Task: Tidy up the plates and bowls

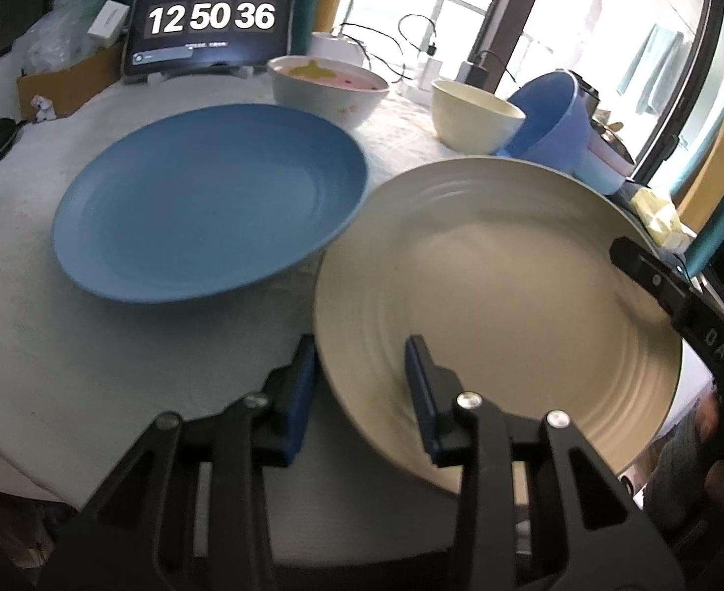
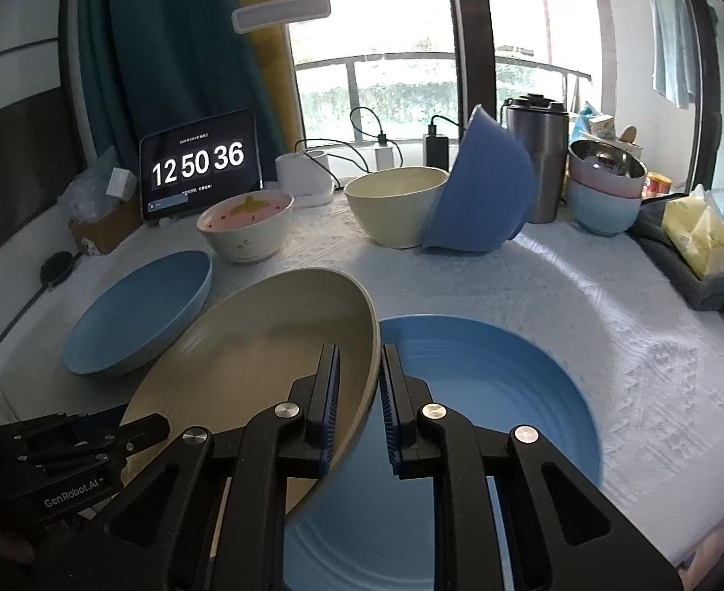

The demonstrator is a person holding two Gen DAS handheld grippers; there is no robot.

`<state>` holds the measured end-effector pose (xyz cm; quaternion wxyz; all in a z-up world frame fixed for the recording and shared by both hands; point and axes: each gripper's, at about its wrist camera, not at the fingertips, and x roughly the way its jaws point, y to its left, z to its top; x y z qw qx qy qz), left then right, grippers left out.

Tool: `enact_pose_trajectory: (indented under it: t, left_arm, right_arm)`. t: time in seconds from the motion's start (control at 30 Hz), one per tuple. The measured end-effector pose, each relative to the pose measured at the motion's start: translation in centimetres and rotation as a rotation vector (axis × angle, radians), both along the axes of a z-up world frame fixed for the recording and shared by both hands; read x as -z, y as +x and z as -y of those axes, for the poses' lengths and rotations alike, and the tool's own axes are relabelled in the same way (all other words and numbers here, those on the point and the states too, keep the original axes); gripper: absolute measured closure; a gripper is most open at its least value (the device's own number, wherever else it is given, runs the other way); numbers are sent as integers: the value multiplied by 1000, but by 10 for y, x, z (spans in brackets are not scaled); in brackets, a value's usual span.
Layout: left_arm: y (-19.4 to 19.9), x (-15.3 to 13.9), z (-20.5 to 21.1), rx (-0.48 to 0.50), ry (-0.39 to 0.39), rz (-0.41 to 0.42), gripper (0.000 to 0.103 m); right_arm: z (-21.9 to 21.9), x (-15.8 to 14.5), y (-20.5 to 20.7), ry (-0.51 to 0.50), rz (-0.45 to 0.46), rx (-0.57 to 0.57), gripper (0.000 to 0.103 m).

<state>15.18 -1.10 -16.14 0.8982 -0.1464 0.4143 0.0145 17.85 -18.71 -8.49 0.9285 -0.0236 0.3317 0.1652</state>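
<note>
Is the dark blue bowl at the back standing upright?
No, the dark blue bowl is tipped on its side, leaning against the round cream bowl.

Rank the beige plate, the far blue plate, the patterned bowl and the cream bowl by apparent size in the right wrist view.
1. beige plate, though it is held nearest the camera, which inflates it.
2. far blue plate.
3. cream bowl and patterned bowl: the cream one looks slightly larger, but too close to rank.

Black hand-held gripper (image 2: 357, 394), blue ribbed pads (image 2: 330, 394), silver screws, white "GenRobot.AI" lettering on the left one (image 1: 362, 384)
</note>
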Motion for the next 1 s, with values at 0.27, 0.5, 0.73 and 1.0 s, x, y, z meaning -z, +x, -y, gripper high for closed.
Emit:
enact_pose_trajectory:
  t: [0.27,0.5,0.73,1.0]
  left_arm:
    - [4,-8,20,34,33,19,66]
    - [6,-16,37,57,75,38,66]
    - [9,-21,60,101,111,53,66]
    - [17,-22,84,149,143,53,66]
  right_arm:
    - [19,-5,-3,-3,22,25,86]
    - [38,-6,-5,22,37,47,86]
    - [63,-6,-5,45,36,83,87]
    - [89,1,-6,54,17,130,87]
